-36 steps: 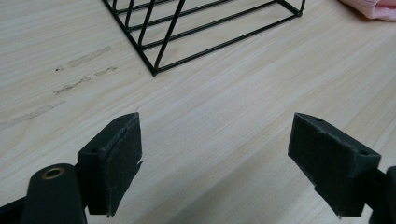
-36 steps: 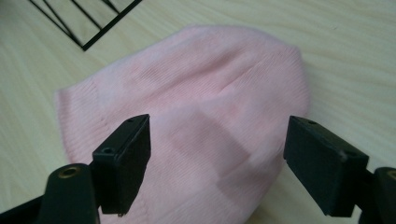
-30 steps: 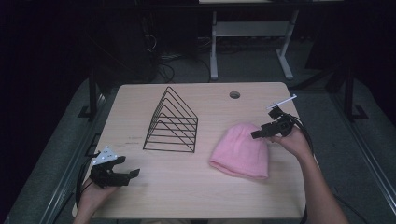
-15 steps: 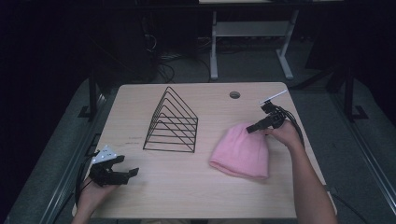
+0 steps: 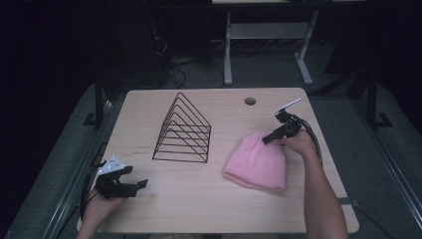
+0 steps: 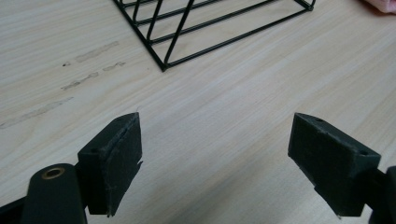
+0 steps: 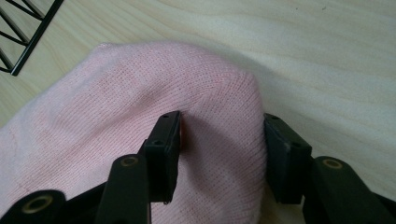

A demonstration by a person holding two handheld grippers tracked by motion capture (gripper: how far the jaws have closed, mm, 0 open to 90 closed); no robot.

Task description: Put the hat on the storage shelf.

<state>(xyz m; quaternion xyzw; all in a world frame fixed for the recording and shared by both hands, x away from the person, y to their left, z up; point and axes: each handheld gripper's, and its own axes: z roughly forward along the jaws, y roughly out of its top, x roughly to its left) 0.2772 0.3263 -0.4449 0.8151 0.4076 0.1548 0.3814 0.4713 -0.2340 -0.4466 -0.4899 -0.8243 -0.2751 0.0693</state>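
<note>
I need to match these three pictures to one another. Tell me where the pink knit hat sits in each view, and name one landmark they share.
High view: the pink knit hat lies right of centre on the table, beside the right gripper.
Left gripper view: a pink sliver at the top right corner.
Right gripper view: it spreads across the centre and left, a fold between the fingers.
Shared landmark: the black wire rack.

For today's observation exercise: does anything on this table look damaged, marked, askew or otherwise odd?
Little stands out. The table has faint scuff marks beside the wire rack. The left gripper has a ragged edge on one pad. The pink hat lies flat, the right gripper closing on its edge.
</note>
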